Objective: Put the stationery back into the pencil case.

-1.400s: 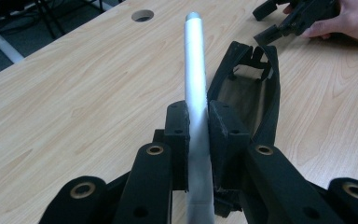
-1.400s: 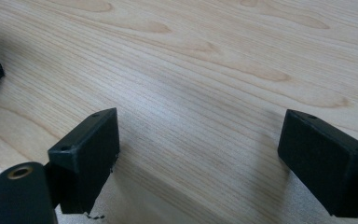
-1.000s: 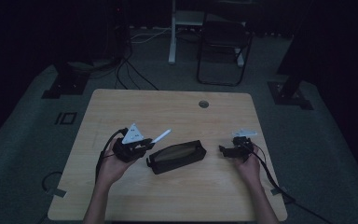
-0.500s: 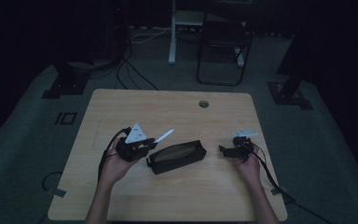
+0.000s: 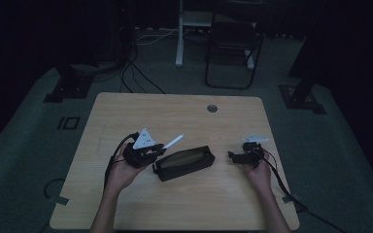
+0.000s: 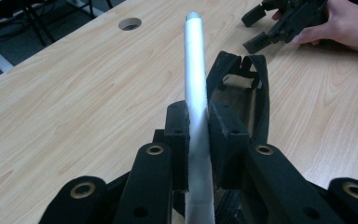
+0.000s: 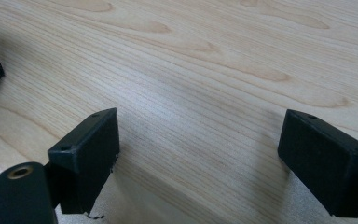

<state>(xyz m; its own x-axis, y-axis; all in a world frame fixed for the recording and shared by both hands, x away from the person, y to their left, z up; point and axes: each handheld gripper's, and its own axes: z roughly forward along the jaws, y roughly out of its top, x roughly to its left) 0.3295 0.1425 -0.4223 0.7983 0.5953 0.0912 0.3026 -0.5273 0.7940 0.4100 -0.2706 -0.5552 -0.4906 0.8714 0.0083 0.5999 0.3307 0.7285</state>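
We see the left gripper [image 6: 198, 135] with its jaws clamped on a slim silver pen [image 6: 196, 88], a smooth matte cylinder with a darker rounded tip that runs up between the two pads and juts well beyond them. Just past the jaws, under the pen's far end, lies an open black pouch [image 6: 242, 88] on the wooden table [image 6: 74, 102]. The right gripper [image 7: 198, 158] holds its jaws wide apart, bare table between them, the pouch well off to its side.
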